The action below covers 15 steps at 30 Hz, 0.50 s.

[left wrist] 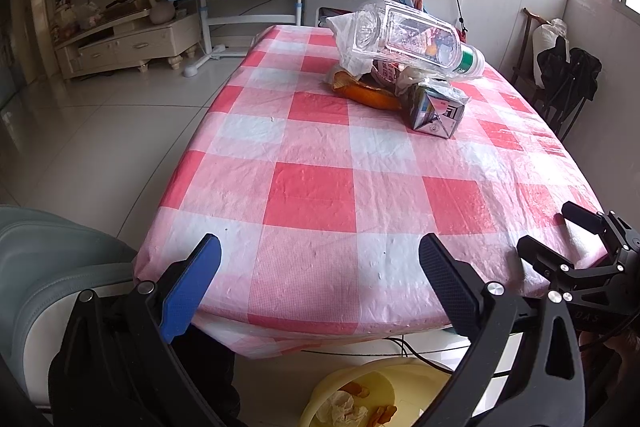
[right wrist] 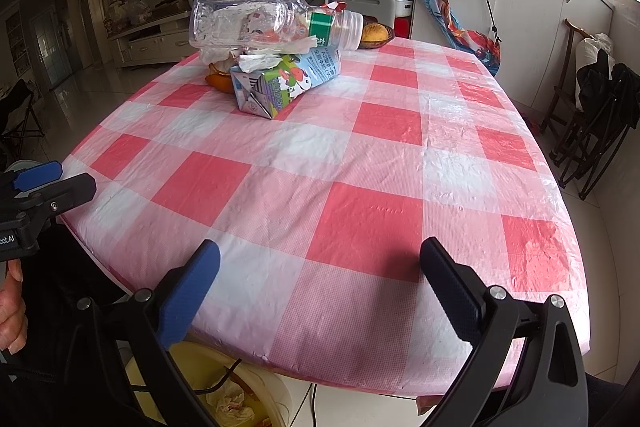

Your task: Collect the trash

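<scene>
Partly done, I judge — crumpled tissue and peel already lie in the round yellow plastic basin point(left wrist: 352, 387) beneath both grippers' fingers, while the clear plastic bottle point(left wrist: 416, 35), printed milk carton point(right wrist: 280, 83) and orange peel point(left wrist: 368, 95) wait far ahead of the left gripper point(left wrist: 320, 283) and right gripper point(right wrist: 320, 283) — jaws apart, empty.

Both wrist cameras sit low at the near edge of the checked table point(left wrist: 312, 195), left one angled rightward, right one leftward, both looking across to the far trash pile point(right wrist: 272, 43) they share.
</scene>
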Available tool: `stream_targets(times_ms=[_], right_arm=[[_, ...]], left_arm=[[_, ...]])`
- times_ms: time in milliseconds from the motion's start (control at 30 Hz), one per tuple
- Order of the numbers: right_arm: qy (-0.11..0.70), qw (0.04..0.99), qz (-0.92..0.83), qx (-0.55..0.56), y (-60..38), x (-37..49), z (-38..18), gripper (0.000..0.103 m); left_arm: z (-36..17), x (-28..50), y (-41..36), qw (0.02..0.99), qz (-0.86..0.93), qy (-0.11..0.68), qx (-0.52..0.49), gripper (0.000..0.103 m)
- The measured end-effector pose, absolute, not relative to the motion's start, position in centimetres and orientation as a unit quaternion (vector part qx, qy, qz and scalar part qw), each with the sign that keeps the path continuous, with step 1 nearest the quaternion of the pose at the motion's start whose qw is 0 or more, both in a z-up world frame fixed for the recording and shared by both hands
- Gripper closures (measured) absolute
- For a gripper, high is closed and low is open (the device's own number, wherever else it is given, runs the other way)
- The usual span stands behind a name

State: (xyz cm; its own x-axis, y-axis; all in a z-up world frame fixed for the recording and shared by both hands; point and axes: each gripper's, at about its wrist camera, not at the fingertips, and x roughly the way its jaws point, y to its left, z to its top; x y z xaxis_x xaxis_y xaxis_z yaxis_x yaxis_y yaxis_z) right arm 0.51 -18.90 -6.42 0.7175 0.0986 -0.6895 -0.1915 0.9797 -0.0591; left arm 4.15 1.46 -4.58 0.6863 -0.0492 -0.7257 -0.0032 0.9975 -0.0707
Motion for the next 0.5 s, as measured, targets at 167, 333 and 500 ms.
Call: stream_targets(times_ms=[167,333,500], right_arm=[[0.367,0.925,0.079,-0.063,-18.85,0.45,-6.42,0.007],[0.365,0.926,0.078,-0.063,-18.77,0.43,-6.43,0.007],[0.364,0.926,0.077,-0.063,-18.77,0.41,-6.45,0.008]], left_arm=[[-4.58,4.13,1.46,0.918,-0.012,0.396,-0.034,0.007],[-4.58,4.15,1.46,0.917,-0.012,0.396,-0.034,0.007],[-4.83,4.12,1.57,0.917,-0.009,0.397,-0.035,0.007]])
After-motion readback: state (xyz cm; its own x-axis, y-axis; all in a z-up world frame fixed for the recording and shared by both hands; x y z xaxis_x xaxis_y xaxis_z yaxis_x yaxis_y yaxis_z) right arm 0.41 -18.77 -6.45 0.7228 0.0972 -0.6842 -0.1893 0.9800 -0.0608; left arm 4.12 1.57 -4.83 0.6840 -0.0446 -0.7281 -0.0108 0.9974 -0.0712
